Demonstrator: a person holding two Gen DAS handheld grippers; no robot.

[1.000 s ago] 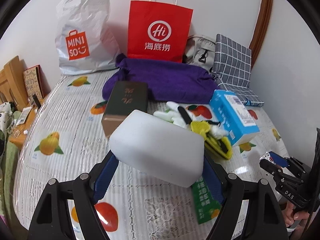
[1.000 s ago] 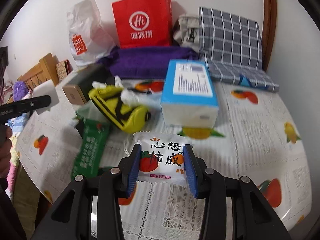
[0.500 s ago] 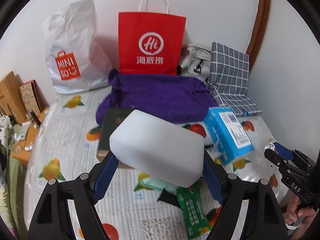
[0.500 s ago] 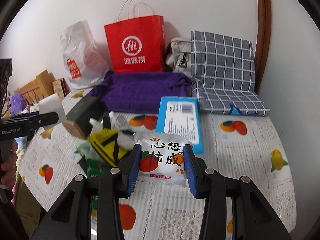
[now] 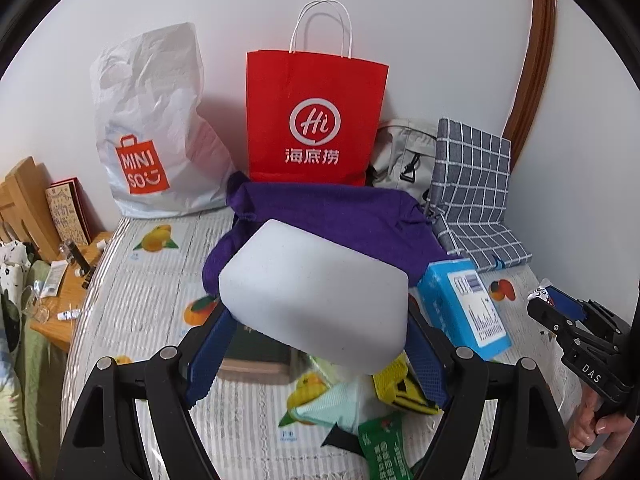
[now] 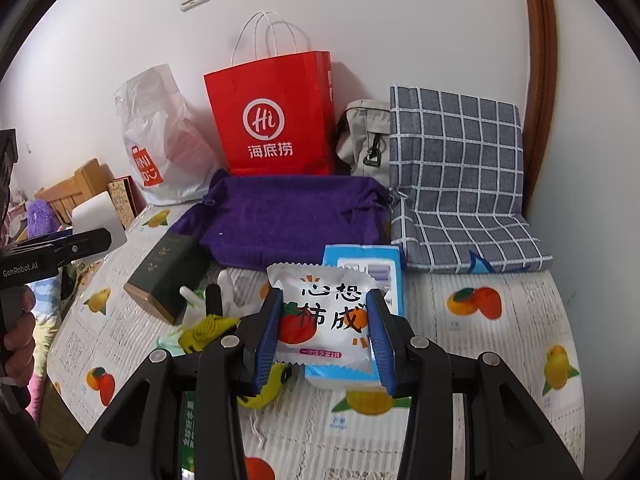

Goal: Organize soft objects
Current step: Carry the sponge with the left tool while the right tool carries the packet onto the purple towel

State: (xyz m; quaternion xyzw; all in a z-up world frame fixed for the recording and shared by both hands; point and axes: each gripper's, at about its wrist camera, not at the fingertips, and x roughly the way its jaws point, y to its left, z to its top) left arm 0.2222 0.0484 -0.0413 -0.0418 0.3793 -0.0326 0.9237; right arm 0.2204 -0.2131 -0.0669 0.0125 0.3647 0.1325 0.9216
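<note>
Fruit-print bed cover (image 5: 160, 300) spreads below both loads. Left gripper (image 5: 316, 344), jaws wide, clamps the white sponge block (image 5: 312, 300), long axis 9-to-3. Right gripper (image 6: 326, 340), jaws narrower, pinches an upright snack packet (image 6: 324, 316). At 12 o'clock: purple cloth (image 5: 332, 216), then red bag (image 5: 316, 120).

Both tools higher than before, white sponge (image 5: 314, 296) and snack packet (image 6: 325, 316) lifted clear of the bed

The white sponge (image 5: 316, 296) hides most of the dark box (image 5: 256, 350) behind it
</note>
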